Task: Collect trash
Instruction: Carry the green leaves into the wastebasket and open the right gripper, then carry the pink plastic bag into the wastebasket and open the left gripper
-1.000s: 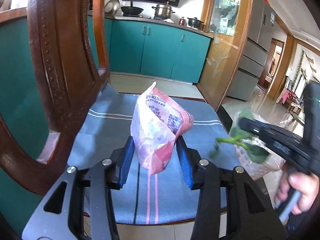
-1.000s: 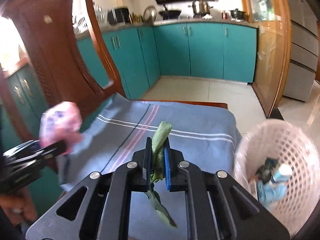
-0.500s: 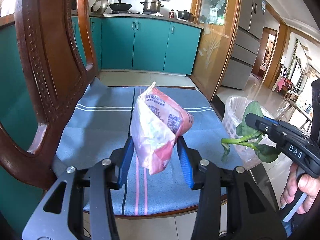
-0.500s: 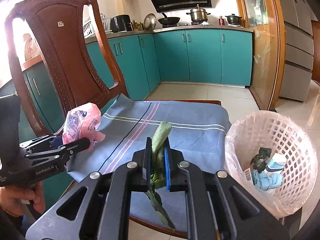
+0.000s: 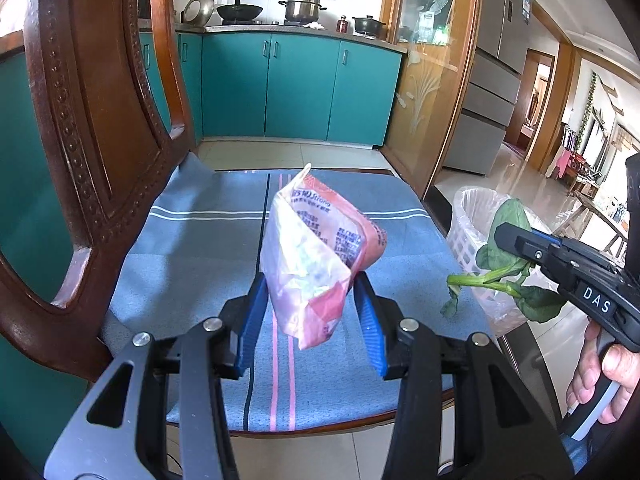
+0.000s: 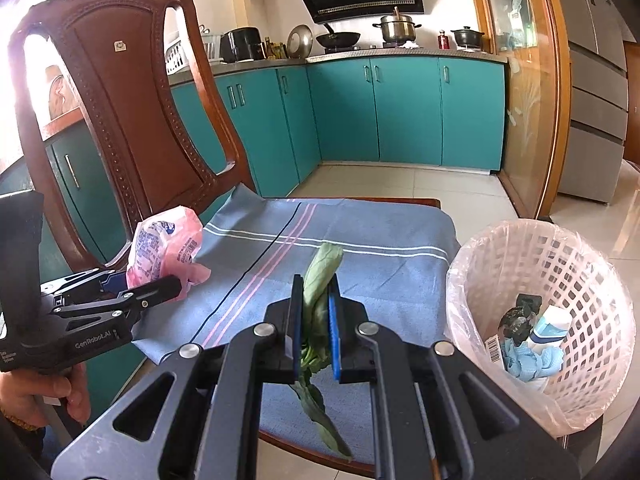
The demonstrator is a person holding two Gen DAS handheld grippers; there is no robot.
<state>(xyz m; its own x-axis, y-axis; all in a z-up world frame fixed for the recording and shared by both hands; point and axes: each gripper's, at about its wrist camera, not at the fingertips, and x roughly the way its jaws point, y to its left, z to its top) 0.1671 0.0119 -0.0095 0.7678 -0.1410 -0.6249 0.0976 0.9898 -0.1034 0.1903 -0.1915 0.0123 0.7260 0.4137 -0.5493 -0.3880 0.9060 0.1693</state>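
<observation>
A crumpled pink and white plastic wrapper (image 5: 316,252) stands upright between the blue pads of my left gripper (image 5: 310,304), which is shut on it above the chair seat. From the right wrist view the same wrapper (image 6: 164,248) shows in the left gripper (image 6: 148,280) at the left. My right gripper (image 6: 314,308) is shut on a limp green leaf (image 6: 322,272), whose stalk hangs below the pads. In the left wrist view that right gripper (image 5: 506,240) holds the leaf (image 5: 508,216) in front of a white lattice basket (image 5: 466,220).
A carved wooden chair (image 6: 132,120) carries a blue striped cloth (image 6: 380,232) on its seat. The bag-lined basket (image 6: 580,264) stands on the floor to its right, holding a blue wad, a tube and a dark scrap. Teal cabinets (image 5: 296,88) line the back wall.
The right gripper drifted a little with the leaf, then held still. Both views went from blurred to sharp. Both grips stayed the same.
</observation>
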